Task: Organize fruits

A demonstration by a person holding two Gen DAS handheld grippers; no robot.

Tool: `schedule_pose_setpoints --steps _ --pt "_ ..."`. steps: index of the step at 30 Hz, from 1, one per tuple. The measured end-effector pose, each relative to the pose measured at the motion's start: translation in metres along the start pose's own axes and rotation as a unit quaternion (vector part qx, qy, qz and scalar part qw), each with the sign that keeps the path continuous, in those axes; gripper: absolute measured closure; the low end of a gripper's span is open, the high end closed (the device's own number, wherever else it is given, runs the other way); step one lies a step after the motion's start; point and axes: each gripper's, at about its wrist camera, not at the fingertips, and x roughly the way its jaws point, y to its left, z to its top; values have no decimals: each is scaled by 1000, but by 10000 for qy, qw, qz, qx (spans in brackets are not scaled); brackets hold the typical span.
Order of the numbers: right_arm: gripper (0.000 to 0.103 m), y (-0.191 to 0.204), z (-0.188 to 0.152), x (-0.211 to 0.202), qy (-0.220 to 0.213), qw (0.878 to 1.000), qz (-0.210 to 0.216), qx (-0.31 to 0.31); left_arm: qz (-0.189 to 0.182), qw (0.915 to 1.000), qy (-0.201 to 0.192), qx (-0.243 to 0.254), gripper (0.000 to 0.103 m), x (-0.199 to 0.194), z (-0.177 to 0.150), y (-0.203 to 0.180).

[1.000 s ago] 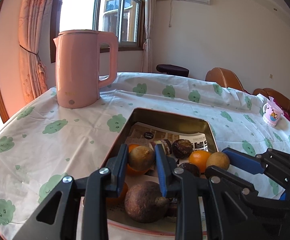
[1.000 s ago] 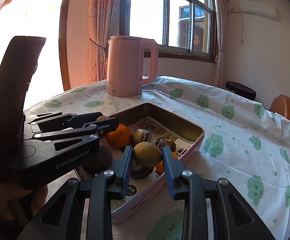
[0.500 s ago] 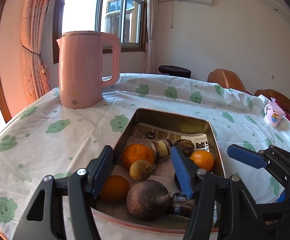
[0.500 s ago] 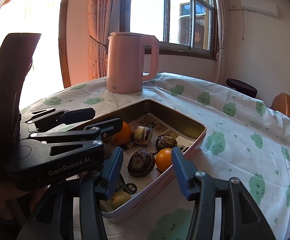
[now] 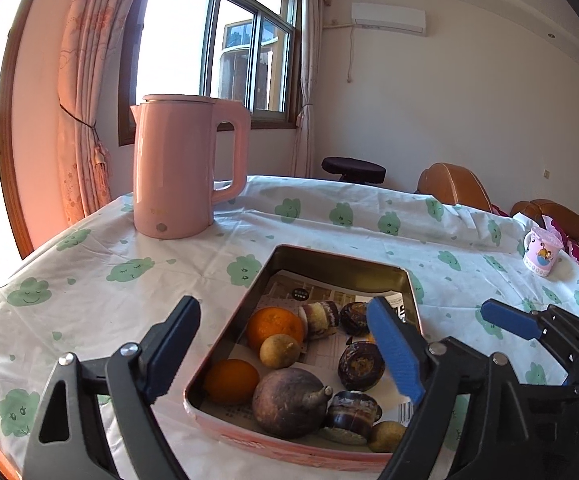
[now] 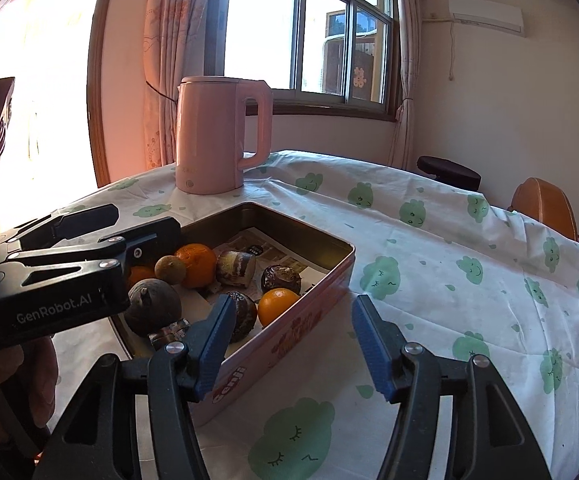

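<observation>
Both grippers are now standing empty: my left gripper (image 5: pixel 285 348) is spread wide and is pulling back and up from the tin (image 5: pixel 341 262), and the small brown fruit (image 5: pixel 279 351) it was pinching a second ago is lying on the newspaper lining, touching the near side of an orange (image 5: pixel 275 328). My right gripper (image 6: pixel 289 346) is also gaping wide, hanging over the tin's right wall (image 6: pixel 309 312), and its own small brown fruit (image 5: pixel 387 436) is sitting in the near right corner of the tin. I am reading this as both drops being complete; every fruit I can see is inside the tin, none on the tablecloth (image 6: pixel 429 248), so the sorting is looking close to finished, though the left gripper's body is hiding part of the tin in the right wrist view. The tin is running with its long axis from near to far in the left wrist view, its far end pointing toward the wall right of the pink kettle (image 5: pixel 177 168). The big dark fruit (image 5: pixel 289 402) is lying with its stem stub pointing right
</observation>
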Motion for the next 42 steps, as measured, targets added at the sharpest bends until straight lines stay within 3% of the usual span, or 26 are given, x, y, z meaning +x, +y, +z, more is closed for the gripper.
schedule_pose_setpoints --steps 15,42 --pt "32 -9 4 -27 -437 9985 -309 104 33 9998 -168 93 4 -10 1 -9" --pt "31 -17 1 -32 -518 9976 -392 248 2 9996 -224 194 4 -13 3 -13"
